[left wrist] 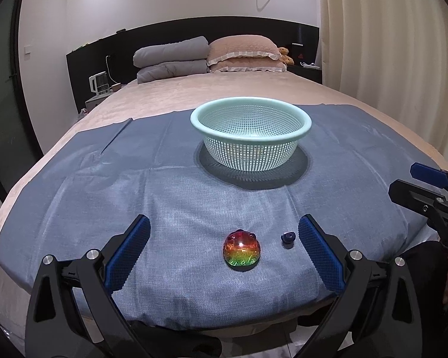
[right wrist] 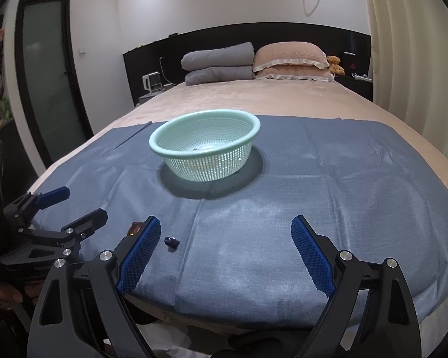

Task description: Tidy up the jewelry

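Low in the centre of the left wrist view, your left hand-held gripper is spread wide, with the rainbow-coloured dome piece lying between its two blue fingers and touching neither. That straddle looks like a set-up for a pinch across the dome from both sides. The dome sits flat side down on the blue cloth, its red end toward the top of the frame and its green end toward the bottom; it is close to round, so you have no real long axis to line up with. Just to its right, near the inner face of the right finger, lies a small dark bead, too small for you to tell its shape or heading.

Your right hand-held gripper is also wide and holds nothing; only bare cloth lies between its fingers, and the bead shows just beside its left finger at lower left of the right wrist view.

Above centre in both views the mint mesh basket stands upright on the cloth, well apart from both pieces. It is probably where they should go, and a small dark speck already seems to lie inside it.
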A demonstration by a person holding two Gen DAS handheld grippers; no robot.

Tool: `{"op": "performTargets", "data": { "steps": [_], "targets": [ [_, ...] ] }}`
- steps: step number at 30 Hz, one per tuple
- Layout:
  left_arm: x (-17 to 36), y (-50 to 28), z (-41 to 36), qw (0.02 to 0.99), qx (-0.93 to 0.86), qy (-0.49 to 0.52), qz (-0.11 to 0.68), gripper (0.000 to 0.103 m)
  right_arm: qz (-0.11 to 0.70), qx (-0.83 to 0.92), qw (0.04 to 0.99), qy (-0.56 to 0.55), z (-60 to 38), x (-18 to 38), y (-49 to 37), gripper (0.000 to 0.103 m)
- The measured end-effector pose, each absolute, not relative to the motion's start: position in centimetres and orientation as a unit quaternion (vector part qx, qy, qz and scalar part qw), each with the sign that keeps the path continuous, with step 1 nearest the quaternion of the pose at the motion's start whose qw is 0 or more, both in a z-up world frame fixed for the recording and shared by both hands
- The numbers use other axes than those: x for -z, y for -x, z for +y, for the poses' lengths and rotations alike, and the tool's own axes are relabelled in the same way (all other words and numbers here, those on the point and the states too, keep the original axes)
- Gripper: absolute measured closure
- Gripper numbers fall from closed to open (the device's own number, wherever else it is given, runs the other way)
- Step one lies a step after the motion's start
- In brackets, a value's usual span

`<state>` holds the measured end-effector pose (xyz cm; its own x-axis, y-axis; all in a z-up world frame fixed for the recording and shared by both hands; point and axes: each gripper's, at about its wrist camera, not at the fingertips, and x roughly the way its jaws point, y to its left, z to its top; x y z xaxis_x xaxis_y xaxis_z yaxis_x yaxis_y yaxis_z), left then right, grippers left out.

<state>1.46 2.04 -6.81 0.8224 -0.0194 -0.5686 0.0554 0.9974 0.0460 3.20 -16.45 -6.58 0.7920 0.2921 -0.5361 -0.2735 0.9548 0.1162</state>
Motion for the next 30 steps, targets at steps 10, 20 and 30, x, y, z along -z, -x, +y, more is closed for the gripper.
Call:
{"op": "performTargets", "data": {
  "steps": [10, 20, 30],
  "targets": [
    [7.0, -1.6, 2.3, 0.953, 0.011, -0.024, 0.301, 0.006, 0.284, -0.142, 0.948, 0.0, -16.0, 6.6, -2.9, 0.018],
    [7.0, -1.5, 3.3, 0.953, 0.007, -0.007, 0.302, 0.006, 0.288, -0.136, 0.948, 0.009, -15.4, 6.7, -2.9, 0.018],
    [7.1, -1.7, 4.1, 0.952, 0.004, 0.007, 0.305, 0.006, 0.293, -0.137, 0.946, 0.015, -15.1, 6.9, -3.2, 0.018]
  ]
}}
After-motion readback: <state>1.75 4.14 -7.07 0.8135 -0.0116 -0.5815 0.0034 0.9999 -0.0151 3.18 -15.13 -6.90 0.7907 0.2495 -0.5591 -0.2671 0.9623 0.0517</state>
